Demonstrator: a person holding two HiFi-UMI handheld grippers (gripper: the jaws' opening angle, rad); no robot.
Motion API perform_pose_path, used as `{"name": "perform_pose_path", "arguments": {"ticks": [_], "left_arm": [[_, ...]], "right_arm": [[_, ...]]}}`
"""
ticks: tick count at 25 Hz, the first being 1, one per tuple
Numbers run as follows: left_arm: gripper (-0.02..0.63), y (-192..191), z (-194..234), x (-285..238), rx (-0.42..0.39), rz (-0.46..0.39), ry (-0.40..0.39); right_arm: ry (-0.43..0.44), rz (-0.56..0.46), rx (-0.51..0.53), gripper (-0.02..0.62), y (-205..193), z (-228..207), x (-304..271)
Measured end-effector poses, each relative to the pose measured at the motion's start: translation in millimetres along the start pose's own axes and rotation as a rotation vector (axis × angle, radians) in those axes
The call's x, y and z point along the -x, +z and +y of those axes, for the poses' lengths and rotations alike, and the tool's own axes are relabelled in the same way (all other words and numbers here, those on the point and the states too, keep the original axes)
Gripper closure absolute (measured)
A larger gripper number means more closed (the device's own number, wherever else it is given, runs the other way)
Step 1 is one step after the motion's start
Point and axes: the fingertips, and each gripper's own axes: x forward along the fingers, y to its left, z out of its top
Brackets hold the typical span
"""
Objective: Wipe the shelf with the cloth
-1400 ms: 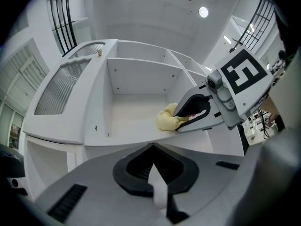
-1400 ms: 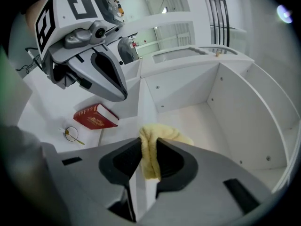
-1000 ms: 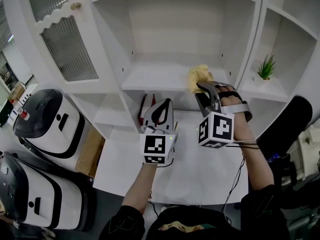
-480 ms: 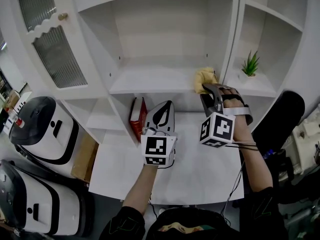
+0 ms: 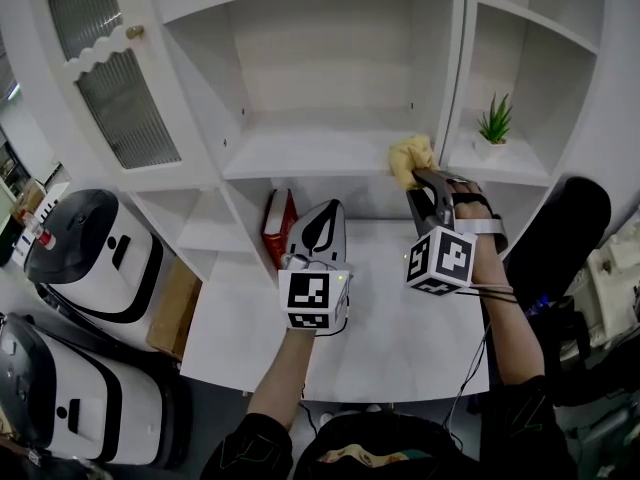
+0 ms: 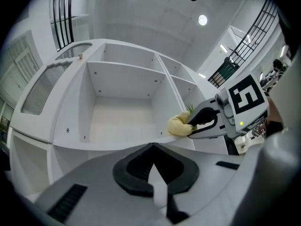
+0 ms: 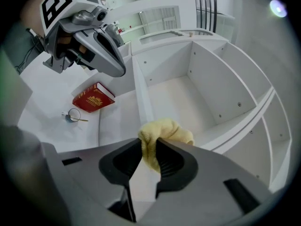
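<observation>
Right gripper (image 5: 417,175) clamps a crumpled yellow cloth (image 5: 409,155) at the front right corner of the white shelf board (image 5: 300,154), frame centre-right; bare board runs leftward from it. Left gripper (image 5: 323,208), jaws together and empty, hangs lower centre.

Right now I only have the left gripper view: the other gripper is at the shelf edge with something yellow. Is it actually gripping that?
Observer: Yes. The right gripper view shows the right gripper shut on the yellow cloth, which bunches out past its tips.
Reviewer: What's under that shelf?
Observer: In the head view, a red book stands in the compartment below the shelf.
Reviewer: Anything else near it?
Observer: A small metal ring lies on the white table near the book.
</observation>
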Motion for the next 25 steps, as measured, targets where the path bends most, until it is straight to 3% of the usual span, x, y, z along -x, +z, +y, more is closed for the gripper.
{"name": "perform_pose_path", "arguments": {"ticks": [9,12,19,25], "left_arm": [[0.609,6.3,-12.3,9.1,0.010,0.002,-0.015],[0.609,11.5,-17.3,10.3,0.036,-0.010,-0.030],[0.609,-2.5,-54.3,5.2,0.004,0.015,-0.101],[0.609,-27.5,-60.8,8.7,0.022,0.058,-0.063]], "right_arm": [[0.055,0.004,-0.168,0.495,-19.2,14.3,29.0],[0.089,-0.002,-0.272,0.495,-25.3,17.5,39.4],[0.143,-0.084,-0.643,0.495,-48.6,28.5,58.9],[0.099,-0.163,-1.056,0.495,-79.7,42.9,72.2]]}}
